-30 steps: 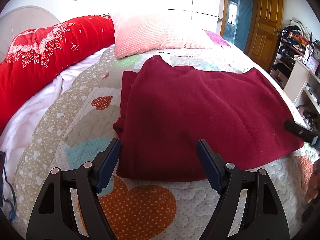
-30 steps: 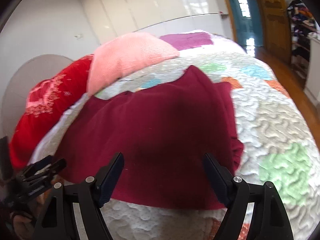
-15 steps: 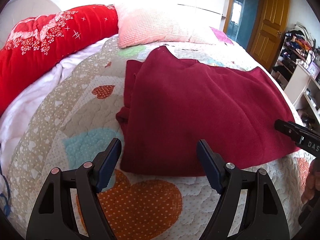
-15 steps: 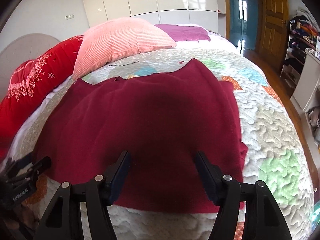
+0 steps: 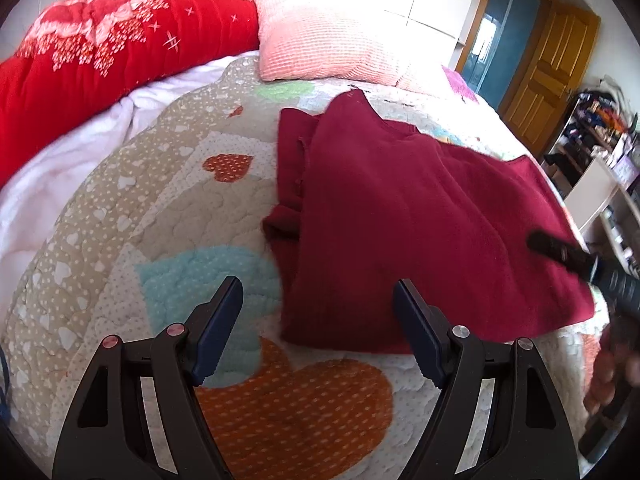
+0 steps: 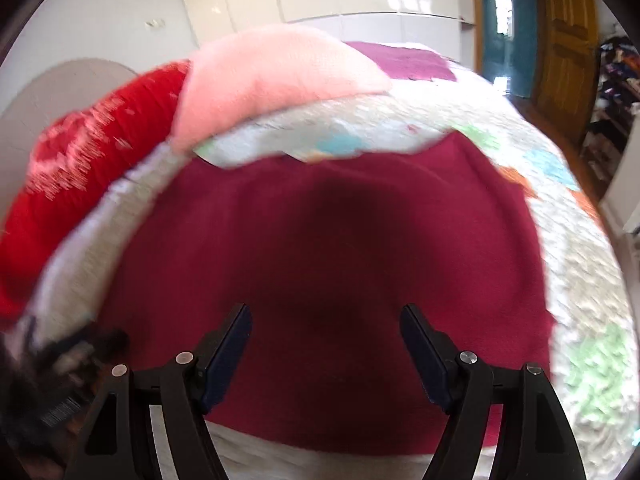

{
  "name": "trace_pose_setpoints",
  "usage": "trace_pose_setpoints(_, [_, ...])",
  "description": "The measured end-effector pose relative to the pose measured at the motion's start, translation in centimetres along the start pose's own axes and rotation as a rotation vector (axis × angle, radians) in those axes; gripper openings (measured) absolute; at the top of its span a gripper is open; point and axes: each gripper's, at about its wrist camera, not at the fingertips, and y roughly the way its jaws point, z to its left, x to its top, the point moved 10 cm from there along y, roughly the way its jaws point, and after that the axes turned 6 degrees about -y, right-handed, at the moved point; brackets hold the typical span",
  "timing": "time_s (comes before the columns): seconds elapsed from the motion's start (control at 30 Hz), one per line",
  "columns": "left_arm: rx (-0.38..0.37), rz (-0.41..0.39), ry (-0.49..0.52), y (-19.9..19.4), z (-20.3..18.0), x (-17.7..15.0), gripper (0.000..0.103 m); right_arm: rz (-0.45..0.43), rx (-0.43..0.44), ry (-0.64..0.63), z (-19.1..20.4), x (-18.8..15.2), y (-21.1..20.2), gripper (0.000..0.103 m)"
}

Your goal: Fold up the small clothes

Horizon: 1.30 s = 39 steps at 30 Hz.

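Note:
A dark red garment [image 5: 420, 216] lies flat on the patchwork quilt [image 5: 168, 208], with a sleeve folded in along its left side. My left gripper [image 5: 318, 312] is open and empty, just above the garment's near left corner. My right gripper [image 6: 326, 340] is open and empty, low over the garment's [image 6: 340, 240] near edge; its shadow falls on the cloth. One of its fingers also shows at the right edge of the left wrist view [image 5: 560, 250]. The right wrist view is blurred by motion.
A pink pillow [image 5: 328, 48] and a red bolster [image 5: 100, 52] lie at the head of the bed. A wooden door [image 5: 548, 76] and cluttered shelves [image 5: 600, 148] stand to the right, past the bed's edge.
Both grippers have come lower and closer to the garment's near edge. The right gripper has swung in over the cloth. Both stay open.

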Motion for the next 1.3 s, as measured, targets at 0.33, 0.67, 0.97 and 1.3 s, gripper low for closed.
trace_pose_setpoints(0.33, [-0.102,0.074,-0.206,0.6,3.7,0.5,0.078,0.097,0.223,-0.132,12.2,6.8,6.7,0.079])
trace_pose_setpoints(0.67, [-0.113,0.097,-0.234,1.8,3.0,0.6,0.079,0.316,0.073,-0.311,17.3,7.1,15.2,0.084])
trace_pose_setpoints(0.97, [-0.270,0.094,-0.212,0.8,1.2,1.5,0.081,0.144,0.137,-0.332,15.0,8.7,12.1,0.021])
trace_pose_setpoints(1.3, [-0.363,0.105,-0.133,1.7,-2.4,1.9,0.084,0.025,0.290,-0.197,12.7,9.2,6.4,0.019])
